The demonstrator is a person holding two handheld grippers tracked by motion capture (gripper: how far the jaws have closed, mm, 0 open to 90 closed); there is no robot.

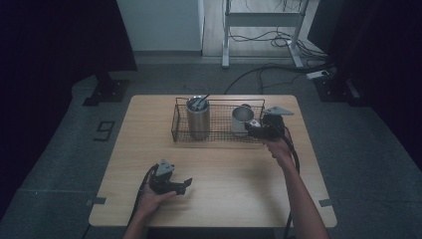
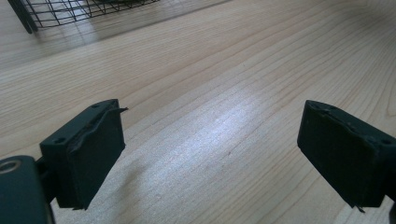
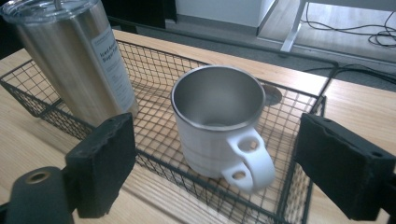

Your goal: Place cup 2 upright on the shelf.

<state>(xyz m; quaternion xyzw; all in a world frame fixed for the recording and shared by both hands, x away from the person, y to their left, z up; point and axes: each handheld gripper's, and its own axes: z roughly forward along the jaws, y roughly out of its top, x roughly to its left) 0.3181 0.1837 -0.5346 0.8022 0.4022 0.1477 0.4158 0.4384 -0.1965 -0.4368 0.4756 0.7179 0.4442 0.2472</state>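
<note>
Right now your right gripper (image 3: pixel 219 163) has its jaws spread wide, one on each side of the white mug (image 3: pixel 219 126) with nothing pinched between them, and that spacing makes sense: it seems you need the full gap to take the mug's body or its two-holed handle, which points back toward you at about 5 o'clock from the cup. The mug stands upright with its steel-lined mouth open to the ceiling, in the right end of the wire basket (image 3: pixel 299 177), so a grasp has to come in over the basket's near rim. At about 10 o'clock from the mug, the tall steel tumbler (image 3: pixel 79 60) stands in the same basket, apart from the cup, leaving room for the far jaw. Your left gripper (image 1: pixel 184 185) sits idle at about 7 o'clock on the table (image 1: pixel 234 194), jaws likewise released over bare wood, well away from the basket, probably kept clear of the reach.
</note>
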